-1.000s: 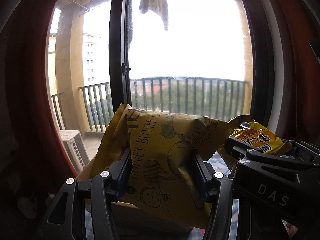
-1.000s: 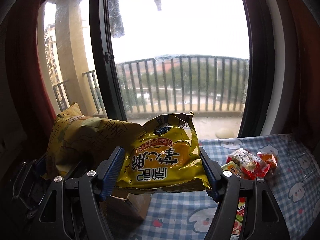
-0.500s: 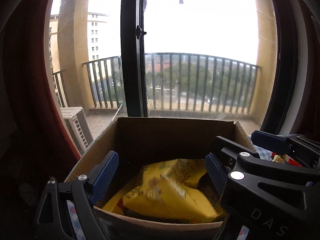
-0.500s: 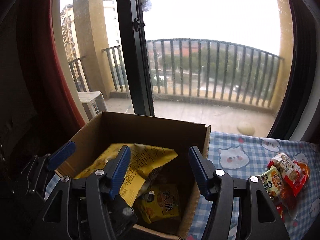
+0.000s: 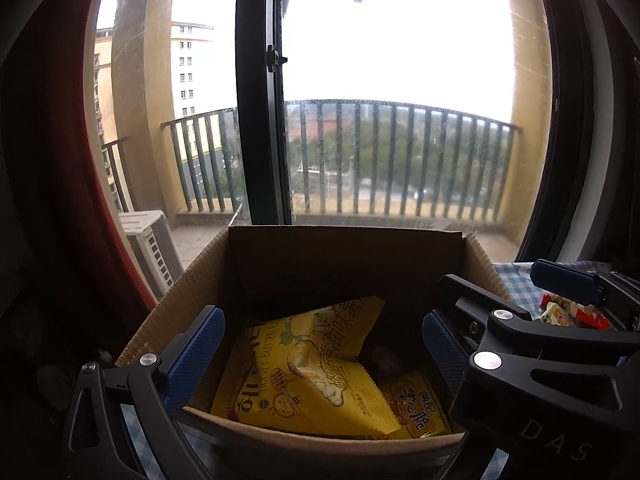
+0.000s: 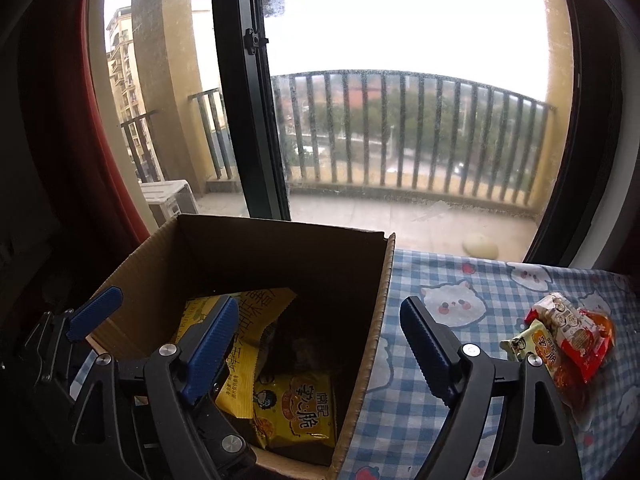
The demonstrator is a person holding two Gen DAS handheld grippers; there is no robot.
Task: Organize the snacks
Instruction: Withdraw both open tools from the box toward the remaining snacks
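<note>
Looking down past my left gripper point(image 5: 320, 354), I see its jaws have just been opening and now stand wide over the cardboard box point(image 5: 348, 256), nothing pressed between them; the big yellow chip bag point(image 5: 312, 376) lies loose on the box floor below. My right gripper point(image 6: 316, 344) has just been opening too, and it straddles the box's right wall, one finger inside and the other outside over the table point(image 6: 460, 280), holding nothing. Below it lies the small yellow snack pack point(image 6: 298, 410), flat on the bottom, its corner tucked under the chip bag. I judge both were let go low inside the box so they would settle flat rather than tip over the rim.

Further out on the blue checked cloth, well apart from the box, a small pile of snack packets point(image 6: 564, 336) waits, red and yellow wrappers touching one another. That pile is what remains, so I judge the job is partly done, and the right gripper is the nearer one for it.

Beyond the table is the glass balcony door point(image 6: 248, 120) and the railing point(image 6: 420, 136) outside.
</note>
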